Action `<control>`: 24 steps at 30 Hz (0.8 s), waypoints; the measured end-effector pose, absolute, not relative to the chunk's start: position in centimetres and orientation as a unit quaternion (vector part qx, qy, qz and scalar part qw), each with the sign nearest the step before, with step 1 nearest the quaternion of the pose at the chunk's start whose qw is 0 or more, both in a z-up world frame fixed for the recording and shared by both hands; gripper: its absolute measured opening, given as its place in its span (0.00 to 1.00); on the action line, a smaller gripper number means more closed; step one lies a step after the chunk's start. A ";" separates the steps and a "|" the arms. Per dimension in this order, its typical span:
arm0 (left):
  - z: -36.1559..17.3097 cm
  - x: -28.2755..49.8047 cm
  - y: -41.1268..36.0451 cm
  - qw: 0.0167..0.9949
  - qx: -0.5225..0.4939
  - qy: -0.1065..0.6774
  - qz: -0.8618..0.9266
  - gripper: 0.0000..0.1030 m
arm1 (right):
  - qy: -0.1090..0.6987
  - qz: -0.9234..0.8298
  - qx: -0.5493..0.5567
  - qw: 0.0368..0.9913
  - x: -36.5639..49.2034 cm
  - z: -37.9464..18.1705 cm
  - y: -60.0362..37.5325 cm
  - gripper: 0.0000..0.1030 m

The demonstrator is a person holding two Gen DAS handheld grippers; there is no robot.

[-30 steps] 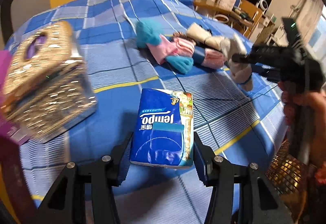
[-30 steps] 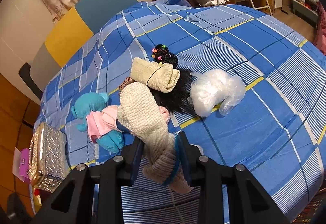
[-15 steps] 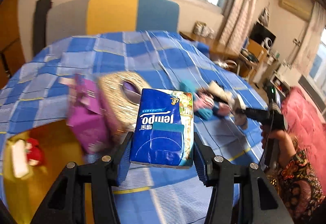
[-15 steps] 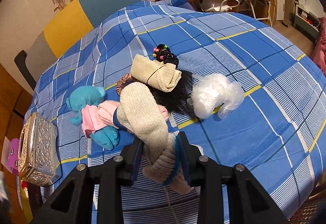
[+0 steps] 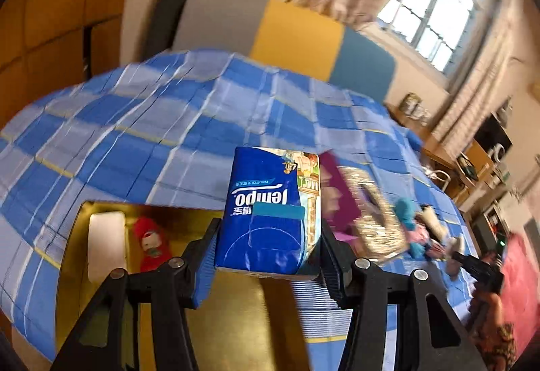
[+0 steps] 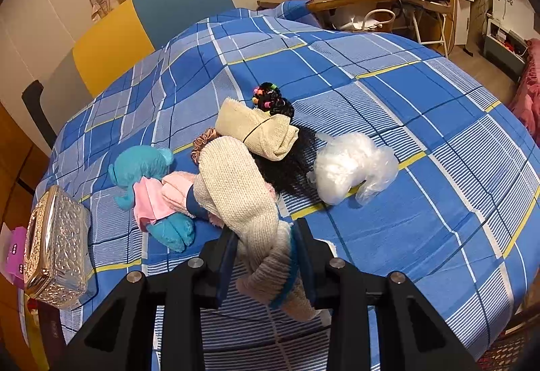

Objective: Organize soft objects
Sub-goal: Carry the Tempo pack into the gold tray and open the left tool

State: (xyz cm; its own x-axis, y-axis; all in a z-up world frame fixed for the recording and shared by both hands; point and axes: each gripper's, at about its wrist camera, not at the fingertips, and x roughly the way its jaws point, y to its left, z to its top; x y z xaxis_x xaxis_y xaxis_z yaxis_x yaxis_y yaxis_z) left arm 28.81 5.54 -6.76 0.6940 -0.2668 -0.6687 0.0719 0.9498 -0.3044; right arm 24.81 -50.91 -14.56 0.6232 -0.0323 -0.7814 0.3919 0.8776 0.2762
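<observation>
The left wrist camera looks along its fingers from above the gold tray (image 5: 236, 330) at the bed's edge, facing across the blue checked bedspread (image 5: 141, 134) toward the window (image 5: 435, 6). The right wrist camera looks steeply down, close over the same bedspread (image 6: 422, 121). Both views share the gold tissue box (image 5: 374, 212) (image 6: 57, 253) and headboard (image 5: 297, 36) (image 6: 111, 43).

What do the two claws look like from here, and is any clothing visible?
Both claws are black angular frames with silver bolts and blue ribbed pads. In the left wrist view the right claw is a black bar with a green light; beside it, a floral-patterned sleeve.
</observation>
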 end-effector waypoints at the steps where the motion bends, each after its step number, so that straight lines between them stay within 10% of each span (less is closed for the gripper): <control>1: -7.8 29.5 6.1 0.908 -0.127 0.389 -0.085 0.53 | 0.415 -0.123 0.215 0.876 24.8 -14.5 -50.9 0.32; 20: -18.6 35.1 7.0 0.870 -0.080 0.485 -0.025 0.53 | 0.414 -0.134 0.203 0.877 24.9 -14.4 -50.9 0.32; 24: -18.5 34.9 7.1 0.875 -0.073 0.477 -0.022 0.73 | 0.417 -0.134 0.199 0.877 25.0 -14.5 -50.8 0.32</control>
